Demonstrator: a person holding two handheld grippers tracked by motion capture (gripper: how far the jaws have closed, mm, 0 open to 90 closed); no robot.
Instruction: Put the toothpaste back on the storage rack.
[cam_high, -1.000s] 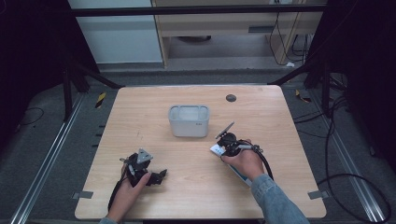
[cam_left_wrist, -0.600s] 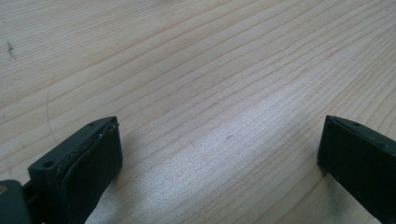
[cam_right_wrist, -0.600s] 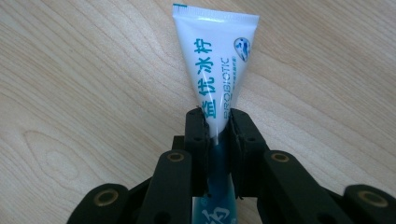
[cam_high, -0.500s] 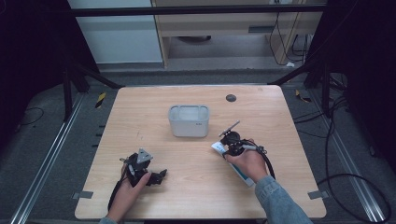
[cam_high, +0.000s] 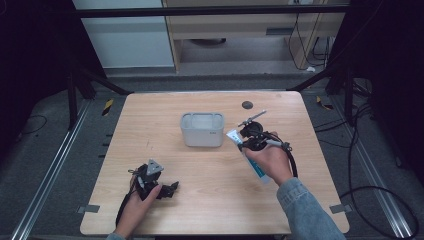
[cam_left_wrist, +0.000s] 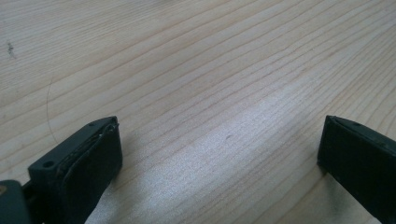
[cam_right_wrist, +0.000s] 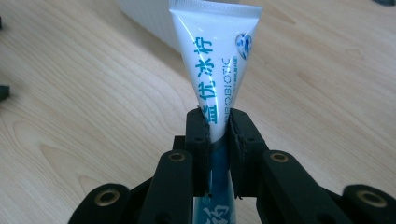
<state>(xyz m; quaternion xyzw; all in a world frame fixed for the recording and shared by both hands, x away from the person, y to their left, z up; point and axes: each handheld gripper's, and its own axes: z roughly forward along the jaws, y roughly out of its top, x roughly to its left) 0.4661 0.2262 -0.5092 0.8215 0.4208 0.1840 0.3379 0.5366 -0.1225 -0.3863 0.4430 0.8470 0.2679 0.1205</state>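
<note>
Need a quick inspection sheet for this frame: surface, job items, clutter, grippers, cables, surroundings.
Surface: light wooden table, bare between the items.
Job's things: white toothpaste tube with blue print, crimped end pointing away from the right gripper's camera; grey open bin mid-table, just left of the tube in the high view.
Clutter: small dark round thing near the far edge; nature unclear.
Grippers: right gripper shut on the tube, pads pressing both sides; left gripper open, jaws wide apart over bare wood.
Cables: black cable loops past the right hand; more cables on the floor at right.
Surroundings: dark floor, metal rails, cabinets behind.
</note>
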